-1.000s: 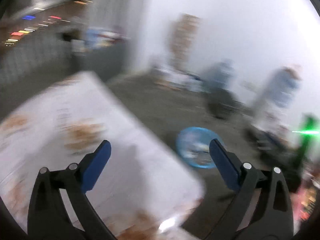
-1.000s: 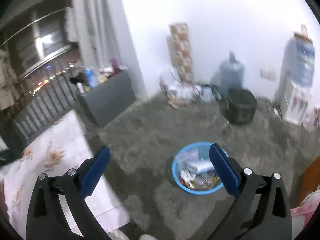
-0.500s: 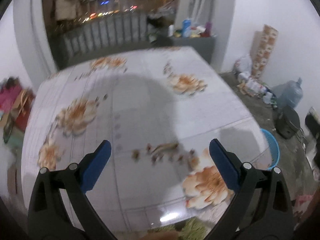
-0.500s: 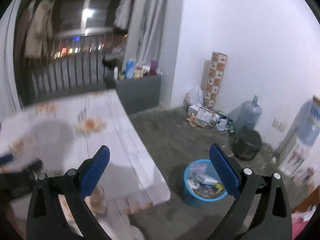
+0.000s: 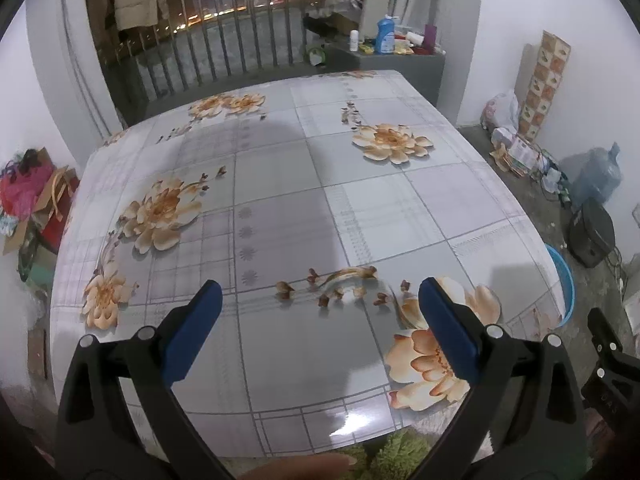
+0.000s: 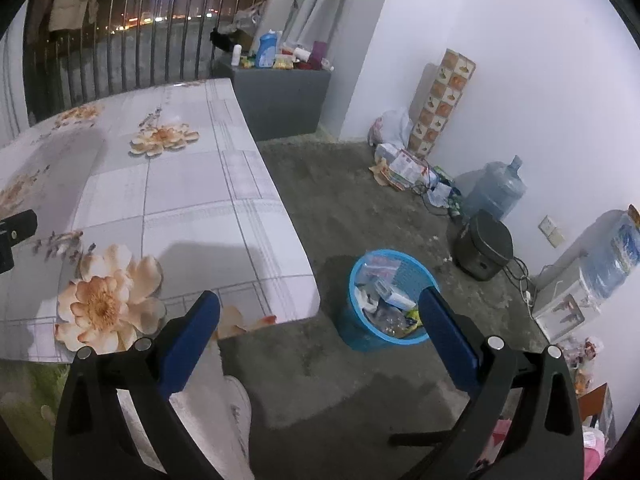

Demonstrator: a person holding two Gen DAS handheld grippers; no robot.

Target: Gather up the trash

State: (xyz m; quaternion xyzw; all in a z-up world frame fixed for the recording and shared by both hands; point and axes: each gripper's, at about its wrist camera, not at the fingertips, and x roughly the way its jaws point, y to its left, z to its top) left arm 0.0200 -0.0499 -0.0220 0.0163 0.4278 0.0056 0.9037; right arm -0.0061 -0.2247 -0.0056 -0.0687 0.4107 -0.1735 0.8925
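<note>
Trash basket between right claw fingers

We see a table under a floral cloth, a railing with night lights behind it, white walls, a grey cabinet crowded with bottles, and rough grey flooring.

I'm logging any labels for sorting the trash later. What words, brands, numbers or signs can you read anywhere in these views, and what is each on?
None can be read.
Blue bottle on the grey cabinet: label too small.
Printed packets on the floor by the wall: print blurred.
Wrappers in the blue basket: too small.
Box under the water jug: pictures only, blurred.
</note>
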